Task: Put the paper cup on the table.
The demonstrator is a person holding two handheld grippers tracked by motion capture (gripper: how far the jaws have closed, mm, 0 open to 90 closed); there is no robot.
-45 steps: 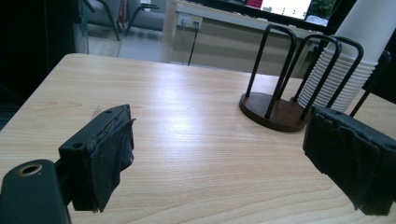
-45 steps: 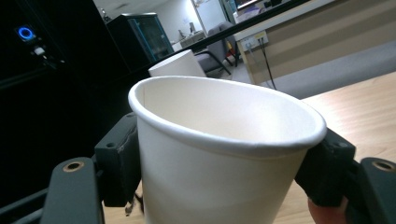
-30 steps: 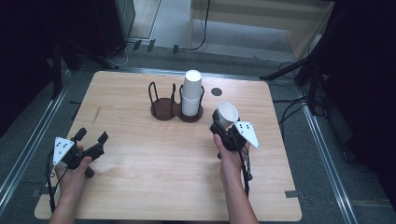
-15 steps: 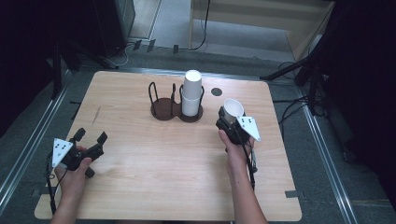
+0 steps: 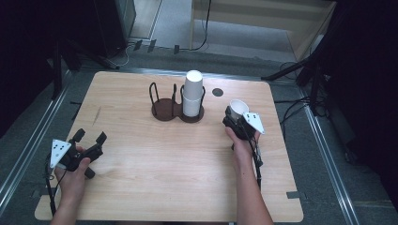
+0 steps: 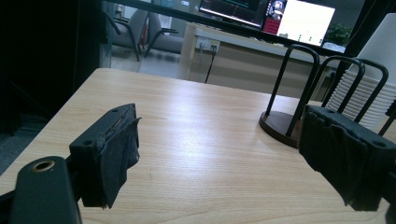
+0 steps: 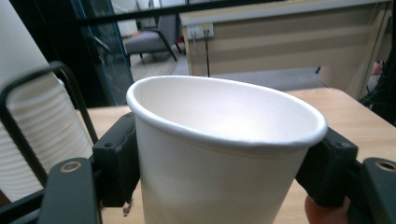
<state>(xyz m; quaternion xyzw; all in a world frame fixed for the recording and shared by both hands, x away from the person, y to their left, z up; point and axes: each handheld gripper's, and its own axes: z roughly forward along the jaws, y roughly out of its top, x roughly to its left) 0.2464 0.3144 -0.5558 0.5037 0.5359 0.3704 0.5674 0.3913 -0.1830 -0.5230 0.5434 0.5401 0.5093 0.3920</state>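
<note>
Right gripper (image 5: 233, 118) holds a white paper cup (image 5: 237, 108) upright between its fingers (image 7: 116, 158); left gripper (image 5: 88, 139) rests with fingers (image 6: 109, 149) wide apart and nothing between them.

The cup sits mouth-up, pinched on both sides low on its wall, just right of the wire cup holder (image 5: 177, 103) and its inverted stack of cups (image 5: 193, 93). Thin paper could buckle or slip out if the squeeze changes, and a swing toward the stack beside the fingers could knock it or snag a wire loop. The pale wooden bench (image 5: 141, 173) is smooth with rounded corners, bearing a dark round spot (image 5: 217, 92) beyond the cup. Around it: dark floor, cables, a wooden cabinet, and a lit monitor (image 6: 306, 21) far behind.
</note>
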